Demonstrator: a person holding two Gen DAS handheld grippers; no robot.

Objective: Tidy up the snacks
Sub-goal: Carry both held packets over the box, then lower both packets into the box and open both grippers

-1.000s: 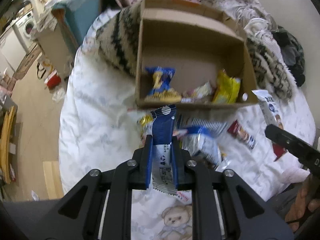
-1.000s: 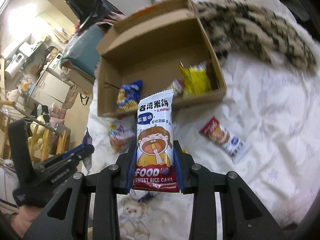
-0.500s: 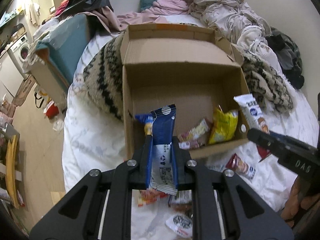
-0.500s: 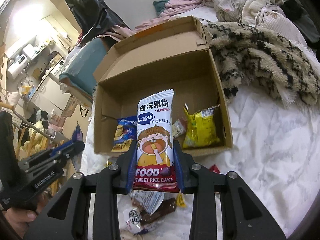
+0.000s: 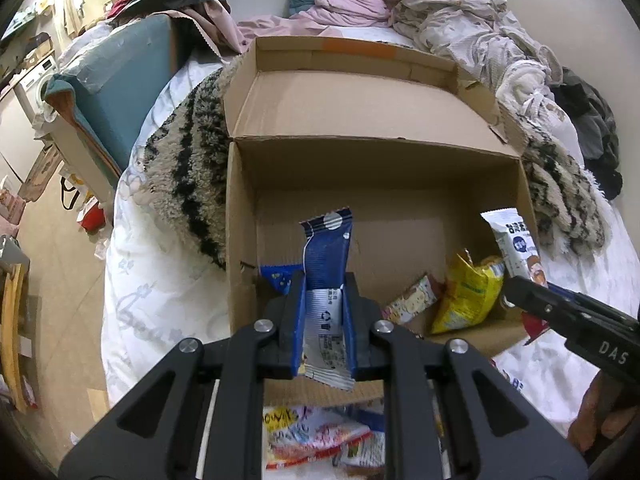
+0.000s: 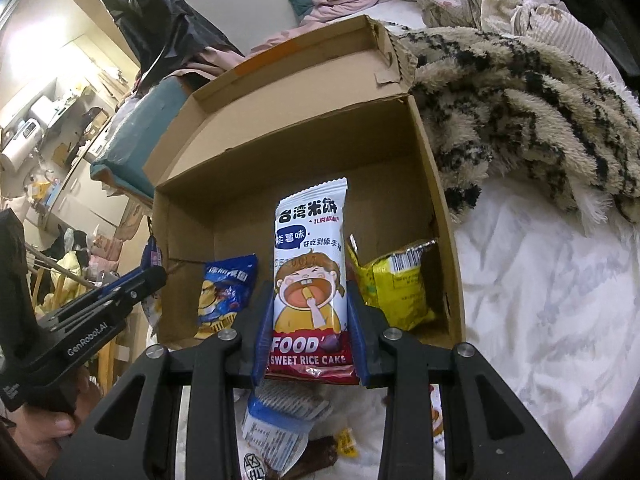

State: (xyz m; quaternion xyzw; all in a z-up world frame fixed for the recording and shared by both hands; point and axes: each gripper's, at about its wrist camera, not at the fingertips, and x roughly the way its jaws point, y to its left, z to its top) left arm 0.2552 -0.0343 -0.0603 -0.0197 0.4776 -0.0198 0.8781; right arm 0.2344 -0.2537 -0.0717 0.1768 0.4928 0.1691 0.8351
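So that both drop into the open brown cardboard box (image 5: 360, 184), my left hand-held gripper (image 5: 324, 320) pinches a slim blue-and-silver foil packet (image 5: 326, 256); my right hand-held gripper (image 6: 308, 320) clamps a white-and-red rice-cake packet (image 6: 310, 272).

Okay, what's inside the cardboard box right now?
Inside the cardboard box: a blue snack bag at left, a yellow bag at right, and a small pink-edged packet between. Both held packets hide part of the floor.

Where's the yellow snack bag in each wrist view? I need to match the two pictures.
Left wrist: yellow snack bag lies in the cardboard box's near right corner, right of centre.
Right wrist: yellow snack bag sits against the box's right wall, right of the held rice cake packet.
Shared landmark: the cardboard box.
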